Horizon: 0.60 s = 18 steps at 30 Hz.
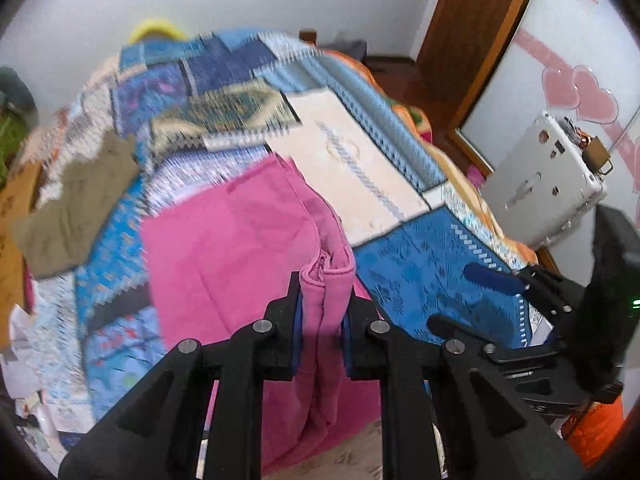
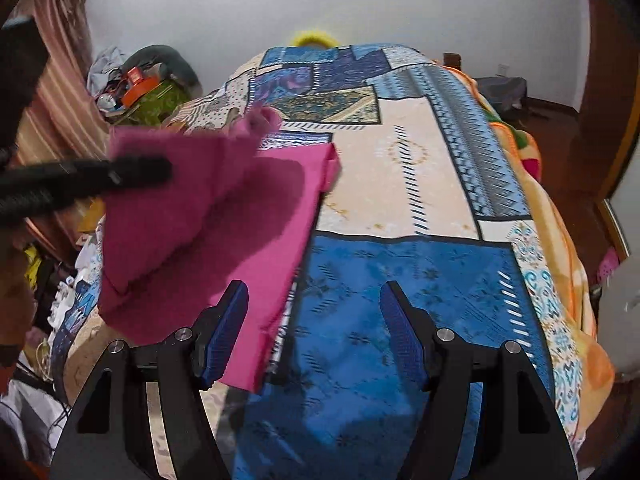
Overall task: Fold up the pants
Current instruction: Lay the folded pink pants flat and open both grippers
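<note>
Left gripper (image 1: 322, 316) clamps a bunched fold of the pink pants (image 1: 240, 240), lifted over the bed (image 1: 420, 276); the rest of the pants lies on the patchwork cover, lower edge cut off behind the jaws. Left view motion-blurred. Right gripper (image 2: 314, 336) spread wide, holding nothing, left finger (image 2: 224, 332) over the pants' edge, contact unclear. Olive cloth (image 1: 76, 208) far left, blurry.

Pants (image 2: 224, 216) plain magenta pink; bedspread (image 2: 400, 280) patchwork of blue, cream and navy geometric prints; blanket (image 2: 560, 240) orange; second garment (image 1: 76, 208) olive brown.
</note>
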Each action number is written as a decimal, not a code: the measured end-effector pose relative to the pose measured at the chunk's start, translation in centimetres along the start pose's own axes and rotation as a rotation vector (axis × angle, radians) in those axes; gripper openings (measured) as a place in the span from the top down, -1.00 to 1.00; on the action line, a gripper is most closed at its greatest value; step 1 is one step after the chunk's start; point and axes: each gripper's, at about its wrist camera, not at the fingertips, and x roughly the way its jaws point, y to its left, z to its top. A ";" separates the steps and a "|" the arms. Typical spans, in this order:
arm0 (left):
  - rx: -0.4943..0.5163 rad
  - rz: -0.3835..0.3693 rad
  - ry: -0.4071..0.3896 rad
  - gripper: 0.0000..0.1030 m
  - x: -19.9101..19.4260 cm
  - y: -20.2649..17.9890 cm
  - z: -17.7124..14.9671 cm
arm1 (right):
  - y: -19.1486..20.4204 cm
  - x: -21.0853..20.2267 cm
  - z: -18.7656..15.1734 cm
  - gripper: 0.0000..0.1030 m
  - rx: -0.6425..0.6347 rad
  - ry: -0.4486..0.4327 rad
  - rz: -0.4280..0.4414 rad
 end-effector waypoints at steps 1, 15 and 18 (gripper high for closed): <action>-0.005 -0.008 0.017 0.69 0.7 -0.1 -0.3 | -0.2 -0.1 0.0 -0.26 0.005 0.000 -0.003; 0.014 -0.080 0.050 -0.21 -0.2 -0.5 -0.9 | -1.0 -1.3 0.5 -0.26 0.035 -0.035 -0.010; 0.012 -0.019 0.008 -0.32 -1.7 0.9 -0.2 | -0.8 -1.5 1.2 -0.26 0.034 -0.050 -0.006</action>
